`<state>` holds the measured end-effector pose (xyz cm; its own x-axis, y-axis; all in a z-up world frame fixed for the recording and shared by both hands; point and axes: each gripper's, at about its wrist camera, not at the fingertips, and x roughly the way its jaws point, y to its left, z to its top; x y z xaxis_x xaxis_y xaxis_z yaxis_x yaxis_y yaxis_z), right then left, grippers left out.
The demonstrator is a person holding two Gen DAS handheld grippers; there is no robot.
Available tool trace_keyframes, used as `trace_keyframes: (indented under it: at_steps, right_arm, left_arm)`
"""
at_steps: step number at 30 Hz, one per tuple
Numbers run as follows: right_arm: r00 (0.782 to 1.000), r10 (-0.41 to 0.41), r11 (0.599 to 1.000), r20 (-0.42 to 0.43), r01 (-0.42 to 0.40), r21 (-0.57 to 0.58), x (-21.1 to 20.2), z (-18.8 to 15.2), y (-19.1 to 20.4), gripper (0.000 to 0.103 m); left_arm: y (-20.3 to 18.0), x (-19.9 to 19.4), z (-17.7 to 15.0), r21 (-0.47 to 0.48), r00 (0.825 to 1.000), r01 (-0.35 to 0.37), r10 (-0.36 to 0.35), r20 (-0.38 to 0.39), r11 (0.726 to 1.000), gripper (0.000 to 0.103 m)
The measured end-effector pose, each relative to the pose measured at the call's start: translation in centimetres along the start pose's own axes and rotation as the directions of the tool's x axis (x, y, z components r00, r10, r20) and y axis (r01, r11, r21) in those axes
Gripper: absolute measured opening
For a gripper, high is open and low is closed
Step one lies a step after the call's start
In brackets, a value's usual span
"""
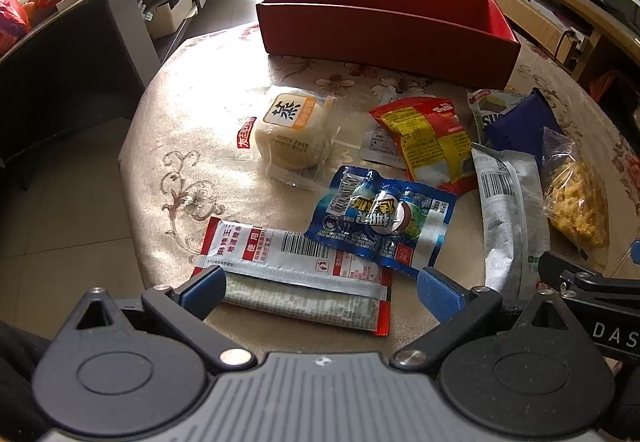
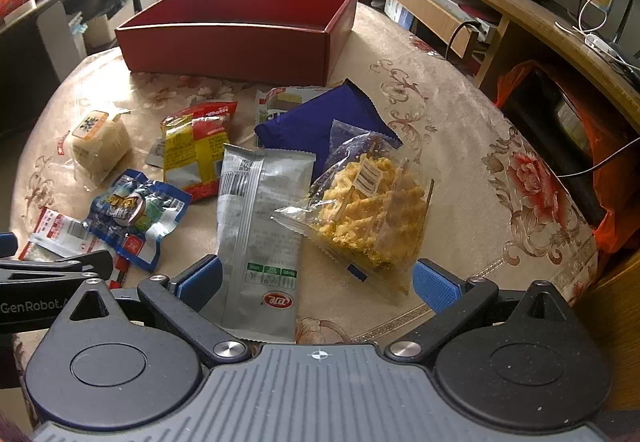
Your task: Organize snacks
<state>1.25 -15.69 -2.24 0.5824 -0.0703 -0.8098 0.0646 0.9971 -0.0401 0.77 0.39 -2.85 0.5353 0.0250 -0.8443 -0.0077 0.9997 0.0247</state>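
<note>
An open red box (image 1: 384,30) (image 2: 236,42) stands at the far side of the round table. Snacks lie in front of it: a white bun in clear wrap (image 1: 290,134) (image 2: 100,144), a red-yellow packet (image 1: 432,142) (image 2: 196,150), a blue crumpled packet (image 1: 380,218) (image 2: 136,214), a red-white flat sachet (image 1: 296,274) (image 2: 56,234), a silver packet (image 1: 508,210) (image 2: 260,226), a dark blue bag (image 2: 320,122) and a clear bag of yellow snacks (image 2: 372,210) (image 1: 576,198). My left gripper (image 1: 320,290) is open above the sachet. My right gripper (image 2: 316,282) is open over the silver packet.
The table wears a beige flowered cloth (image 2: 460,146). A dark sideboard (image 1: 80,42) with clutter stands left. A wooden TV bench (image 2: 500,2) runs along the right, with an orange bag (image 2: 560,146) on the floor beside the table.
</note>
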Motion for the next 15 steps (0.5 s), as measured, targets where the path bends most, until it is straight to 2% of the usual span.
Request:
trace_keyframes:
  at_steps: [15]
  right_arm:
    - [1.000,0.004,1.000,-0.010,-0.004,-0.001,0.22,-0.02,0.08,0.102]
  left_arm:
    - [0.00,0.06,0.01,-0.002,1.000,-0.003,0.003,-0.011,1.000,0.100]
